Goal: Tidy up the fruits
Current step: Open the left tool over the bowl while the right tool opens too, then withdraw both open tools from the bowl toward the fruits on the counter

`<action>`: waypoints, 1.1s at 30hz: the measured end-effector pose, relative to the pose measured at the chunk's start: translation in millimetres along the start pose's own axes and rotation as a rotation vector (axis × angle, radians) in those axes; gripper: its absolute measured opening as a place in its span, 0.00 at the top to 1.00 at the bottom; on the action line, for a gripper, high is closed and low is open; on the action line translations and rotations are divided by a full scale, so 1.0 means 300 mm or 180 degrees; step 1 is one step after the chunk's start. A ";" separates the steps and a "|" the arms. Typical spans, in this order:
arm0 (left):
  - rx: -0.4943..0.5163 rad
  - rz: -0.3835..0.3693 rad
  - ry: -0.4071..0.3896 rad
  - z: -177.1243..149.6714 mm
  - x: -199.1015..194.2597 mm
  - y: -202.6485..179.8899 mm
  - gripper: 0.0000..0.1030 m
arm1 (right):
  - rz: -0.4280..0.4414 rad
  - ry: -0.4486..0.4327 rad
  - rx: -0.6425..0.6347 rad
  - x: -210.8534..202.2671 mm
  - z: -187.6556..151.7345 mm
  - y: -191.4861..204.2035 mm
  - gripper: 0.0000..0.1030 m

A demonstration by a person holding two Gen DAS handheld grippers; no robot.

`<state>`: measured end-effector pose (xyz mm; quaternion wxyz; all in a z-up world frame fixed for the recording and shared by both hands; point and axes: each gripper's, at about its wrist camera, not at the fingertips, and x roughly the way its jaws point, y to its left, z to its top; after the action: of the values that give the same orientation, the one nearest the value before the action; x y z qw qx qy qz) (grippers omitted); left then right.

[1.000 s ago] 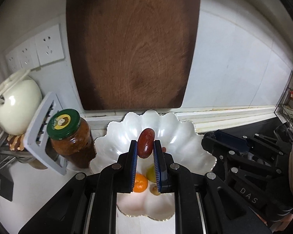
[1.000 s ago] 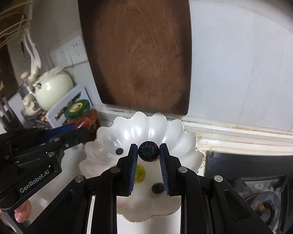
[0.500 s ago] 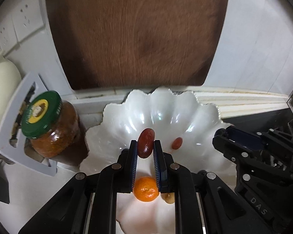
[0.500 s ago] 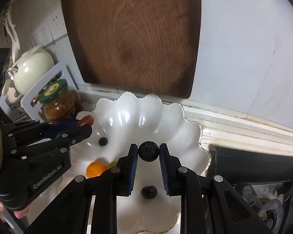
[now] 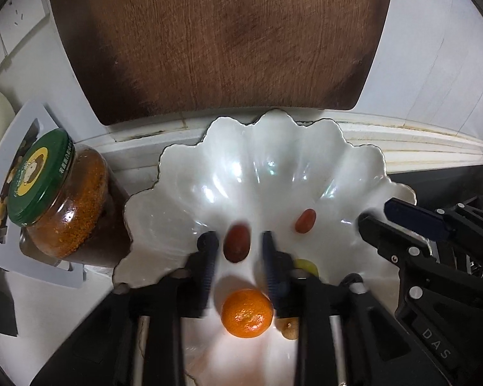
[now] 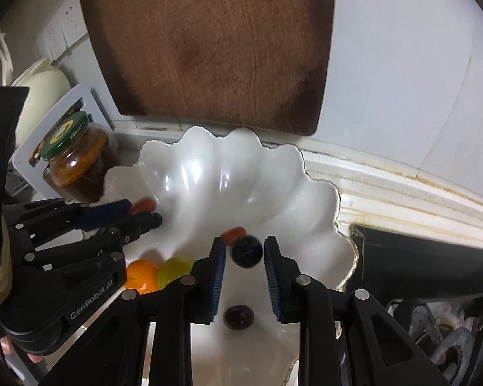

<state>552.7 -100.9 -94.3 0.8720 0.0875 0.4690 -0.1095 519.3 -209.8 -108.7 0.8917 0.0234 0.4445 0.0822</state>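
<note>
My left gripper (image 5: 238, 246) hovers low over the white shell-shaped plate (image 5: 273, 167), and its jaws are opening. A dark red oval fruit (image 5: 237, 243) sits blurred between them, clear of both pads. My right gripper (image 6: 244, 252) is opening too, with a dark blue berry (image 6: 247, 251) loose between its pads. On the plate lie an orange (image 5: 247, 313), a small red tomato (image 5: 305, 221), a yellow-green fruit (image 6: 174, 270), a small brown fruit (image 5: 288, 328) and a dark round fruit (image 6: 238, 317).
A big wooden cutting board (image 5: 215, 38) leans on the tiled wall behind the plate. At the left are a green-lidded jar (image 5: 61, 206), a grey-white slicer (image 5: 3, 177) and a cream teapot (image 6: 45, 96). A black stove (image 6: 434, 273) borders the plate's right side.
Both grippers came down closer to the plate. Their jaws parted, letting go of the dark red fruit and the dark berry they had been clamped on.
</note>
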 end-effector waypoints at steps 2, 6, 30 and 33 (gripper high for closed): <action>-0.0007 0.0022 -0.0037 -0.003 -0.010 -0.002 0.61 | -0.0021 -0.0011 0.0021 -0.003 -0.003 -0.006 0.63; -0.0033 0.0080 -0.0073 -0.015 -0.042 0.007 0.51 | -0.0047 -0.0006 0.0020 -0.018 -0.008 -0.013 0.63; -0.0140 0.0487 -0.0668 -0.156 -0.370 0.061 0.13 | -0.0121 -0.0409 -0.0084 -0.263 -0.107 0.040 0.51; -0.0187 0.0506 -0.0708 -0.179 -0.412 0.053 0.12 | -0.0070 -0.0492 -0.0126 -0.307 -0.124 0.041 0.51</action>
<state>447.9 -58.4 -19.1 0.9268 0.0861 0.3639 -0.0354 433.8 -214.2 -57.1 0.9245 0.0070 0.3729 0.0791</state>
